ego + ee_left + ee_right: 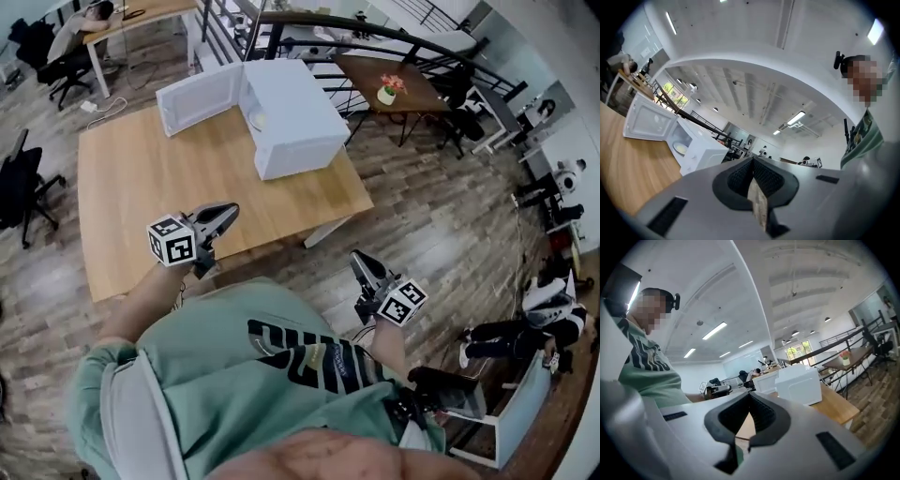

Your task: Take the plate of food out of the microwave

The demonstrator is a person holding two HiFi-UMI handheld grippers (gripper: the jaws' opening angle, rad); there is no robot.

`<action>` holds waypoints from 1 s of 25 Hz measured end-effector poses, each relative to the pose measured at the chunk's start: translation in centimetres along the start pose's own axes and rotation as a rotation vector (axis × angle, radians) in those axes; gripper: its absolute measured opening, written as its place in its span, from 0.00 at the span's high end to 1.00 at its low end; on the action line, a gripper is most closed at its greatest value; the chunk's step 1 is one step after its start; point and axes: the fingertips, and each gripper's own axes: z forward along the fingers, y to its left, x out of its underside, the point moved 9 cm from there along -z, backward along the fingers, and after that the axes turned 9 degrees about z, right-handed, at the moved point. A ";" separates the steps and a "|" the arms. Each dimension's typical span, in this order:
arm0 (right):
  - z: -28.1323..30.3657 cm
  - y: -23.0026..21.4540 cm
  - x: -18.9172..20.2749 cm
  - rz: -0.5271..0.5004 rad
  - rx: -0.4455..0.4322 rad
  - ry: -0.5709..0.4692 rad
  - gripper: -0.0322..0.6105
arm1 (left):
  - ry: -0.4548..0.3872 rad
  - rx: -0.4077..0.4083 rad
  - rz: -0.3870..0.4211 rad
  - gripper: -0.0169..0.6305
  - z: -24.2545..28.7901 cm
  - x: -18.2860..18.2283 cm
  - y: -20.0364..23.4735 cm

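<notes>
Black left pads (738, 179): pressed flat together, so we grip nothing.
Right pads (764, 414): tips meet, clenched on nothing.
Left gripper (228, 212): we hold it over the near part of the table, aimed toward the microwave and well apart from it.
Right gripper (359, 259): we hold it off the table, above the floor, near the table's near right corner.
Table (141, 187): pale wood, with the microwave standing at its far side.
Microwave (298, 122): white, boxy, its front open.
Door (199, 97): swung wide open, standing out to the left of the cavity.
Plate (680, 149): inside the microwave, on the bottom of the cavity, seen through the open front; we cannot make out the food on it.
Floor (441, 216): wood planks.
Beyond: a small table (417, 92) with a flower pot (386, 92) on it, beside a dark railing (375, 37).
</notes>
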 end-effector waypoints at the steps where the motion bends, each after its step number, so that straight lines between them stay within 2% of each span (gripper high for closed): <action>1: 0.6 -0.8 -0.5 -0.010 -0.027 0.017 0.94 | -0.004 -0.031 0.002 0.97 -0.3 0.0 -0.2; 6: 6.6 -3.5 -2.1 -0.011 -0.152 0.085 0.94 | -0.039 -0.170 0.008 0.97 -2.6 -0.7 0.8; 9: 11.7 -3.3 -2.7 -0.032 -0.221 0.129 0.94 | -0.069 -0.227 0.006 0.97 -5.0 -1.3 3.2; 12: 17.5 -2.3 -3.8 -0.040 -0.246 0.150 0.94 | -0.092 -0.256 0.004 0.97 -7.2 -1.7 6.6; 16: 25.2 0.1 -4.5 -0.078 -0.270 0.186 0.94 | -0.103 -0.247 -0.026 0.97 -9.6 -2.3 12.4; 20: 32.5 1.5 -4.6 -0.110 -0.244 0.222 0.94 | -0.101 -0.205 -0.082 0.97 -10.7 -2.3 18.4; 25: 40.8 1.5 -2.8 -0.153 -0.215 0.226 0.94 | -0.047 -0.161 -0.110 0.97 -10.4 -1.5 25.2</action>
